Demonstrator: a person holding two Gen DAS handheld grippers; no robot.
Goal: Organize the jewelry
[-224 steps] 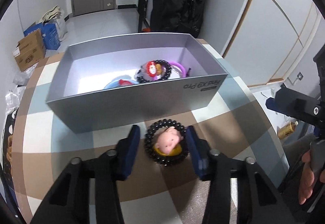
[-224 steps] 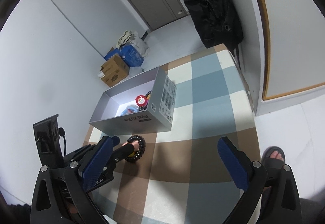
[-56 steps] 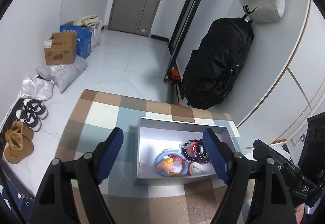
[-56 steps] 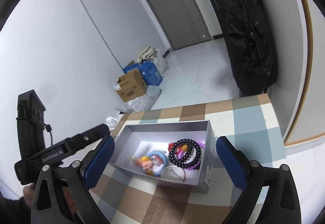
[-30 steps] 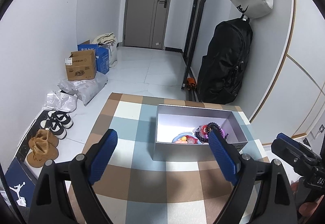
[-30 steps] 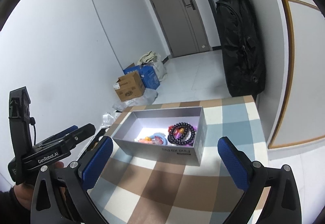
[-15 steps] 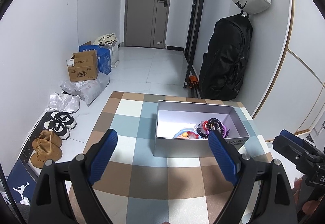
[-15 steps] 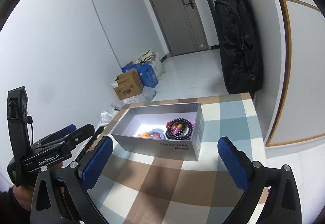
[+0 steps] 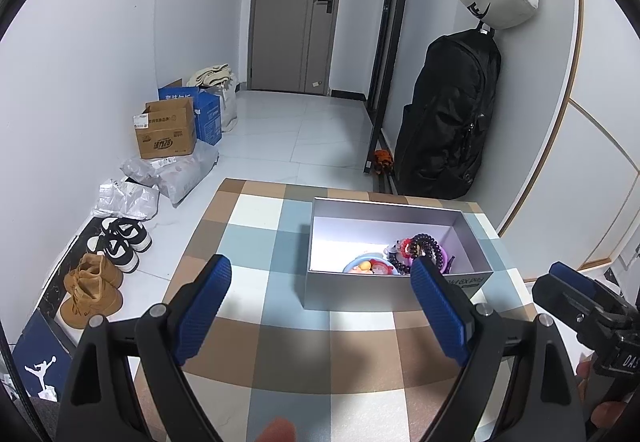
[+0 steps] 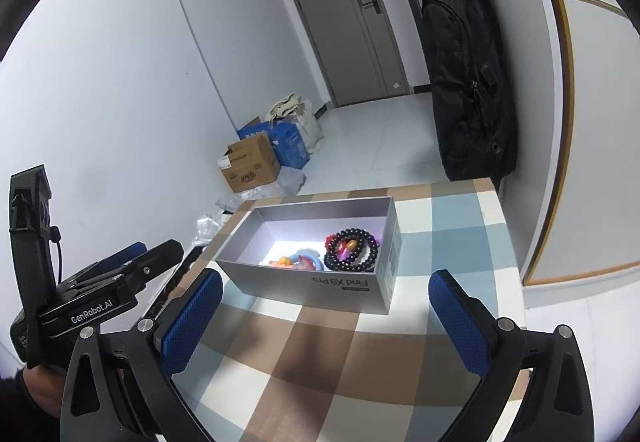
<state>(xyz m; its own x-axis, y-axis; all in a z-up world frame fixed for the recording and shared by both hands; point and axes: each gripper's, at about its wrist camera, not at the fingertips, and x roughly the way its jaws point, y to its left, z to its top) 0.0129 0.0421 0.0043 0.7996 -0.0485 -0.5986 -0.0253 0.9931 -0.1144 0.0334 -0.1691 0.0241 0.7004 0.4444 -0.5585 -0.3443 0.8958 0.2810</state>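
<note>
Since the earliest frame, the black bead bracelet [image 10: 352, 250] sits inside the grey box [image 10: 320, 284], centre frame. We judge it light, loose, slippery: pinch across its beads. Left gripper [image 9: 320, 306] and right gripper [image 10: 326, 316] gape wide, empty.

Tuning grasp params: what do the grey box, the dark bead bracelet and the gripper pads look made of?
Grey box: likely cardboard with a matte silver print; thin straight walls, printed label.
Dark bead bracelet: glossy round beads, glass, stone or plastic; can't tell.
Right gripper pads: blue, dimpled texture, probably rubber.
</note>
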